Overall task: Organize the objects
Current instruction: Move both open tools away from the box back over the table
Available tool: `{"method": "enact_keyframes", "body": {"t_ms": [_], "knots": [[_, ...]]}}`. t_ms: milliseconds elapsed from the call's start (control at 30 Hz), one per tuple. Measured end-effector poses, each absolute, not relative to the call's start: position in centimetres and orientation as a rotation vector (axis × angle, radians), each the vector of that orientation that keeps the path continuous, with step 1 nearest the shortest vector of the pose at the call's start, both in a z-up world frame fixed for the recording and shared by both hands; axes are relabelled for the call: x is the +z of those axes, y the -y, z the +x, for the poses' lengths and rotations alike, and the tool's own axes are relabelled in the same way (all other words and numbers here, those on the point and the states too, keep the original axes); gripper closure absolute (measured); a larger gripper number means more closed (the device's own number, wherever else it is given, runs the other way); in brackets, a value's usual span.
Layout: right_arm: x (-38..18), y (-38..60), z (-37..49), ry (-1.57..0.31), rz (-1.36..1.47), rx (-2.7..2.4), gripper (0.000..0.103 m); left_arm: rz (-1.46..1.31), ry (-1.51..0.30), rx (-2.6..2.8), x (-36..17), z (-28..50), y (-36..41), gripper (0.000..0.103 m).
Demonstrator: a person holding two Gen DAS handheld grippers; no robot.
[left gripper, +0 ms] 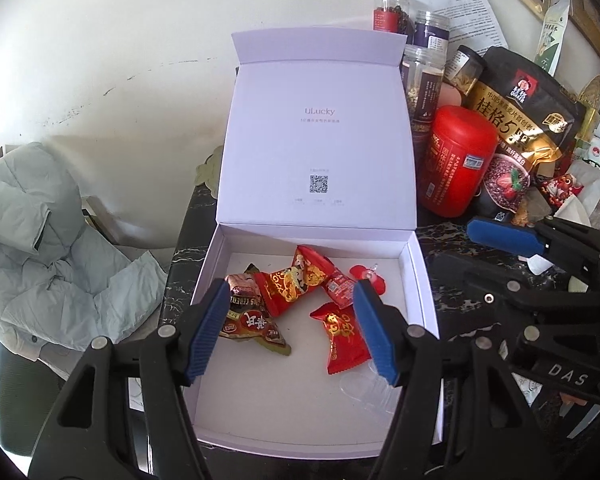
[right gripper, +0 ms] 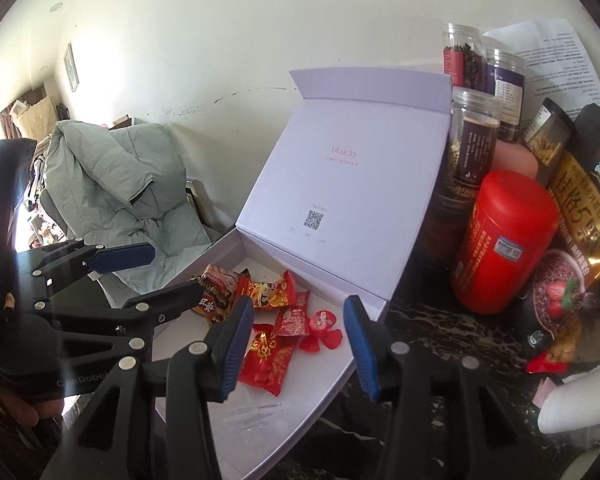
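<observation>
Far left of the left gripper, a pale green puffer jacket slumps on a chair, off the dark marble table. Left gripper hovers over the open white box, jaws apart, nothing between the blue pads; the wrappers show through the gap but lie below on the box floor. Just under its left finger: a brown-gold snack packet. Between the fingers, farther ahead: a red-gold candy wrapper, a small red sachet beside it, and nearer the camera a second red candy. Beyond its right finger tip, a small red plastic piece. Under the right finger, a clear plastic bit, hard to make out. Box lid stands upright behind, QR code on the inside.

Right of the box: a red canister, clear jars behind it, a black oat bag further right.

Right gripper is at the box's right side, jaws also apart and empty; the red candy and the red plastic piece sit on the box floor beneath the gap. Red canister stands ahead and to its right.
</observation>
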State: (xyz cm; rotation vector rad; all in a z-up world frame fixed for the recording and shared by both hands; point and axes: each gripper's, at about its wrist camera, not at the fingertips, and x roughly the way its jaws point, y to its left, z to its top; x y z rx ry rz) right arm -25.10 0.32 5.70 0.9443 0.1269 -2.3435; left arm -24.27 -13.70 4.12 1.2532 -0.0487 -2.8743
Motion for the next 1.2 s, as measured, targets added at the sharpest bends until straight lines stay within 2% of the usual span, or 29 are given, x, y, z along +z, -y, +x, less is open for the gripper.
{"method": "enact_keyframes", "body": {"t_ms": [467, 1000, 1200], "knots": [[10.4, -3.5, -18.7, -0.163, 0.862, -2.394, 0.05, 1.143, 0.048, -2.933, 9.1, -18.3, 11.4, 0.026], [12.2, -8.4, -13.4, -0.177, 0.857, -2.471, 0.043, 1.105, 0.09, -2.988, 10.9, -13.2, 7.3, 0.021], [11.7, -10.8, -11.8, -0.192, 0.875, -2.534, 0.029, 1.123, 0.106, -3.0, 10.4, -12.0, 5.4, 0.017]]}}
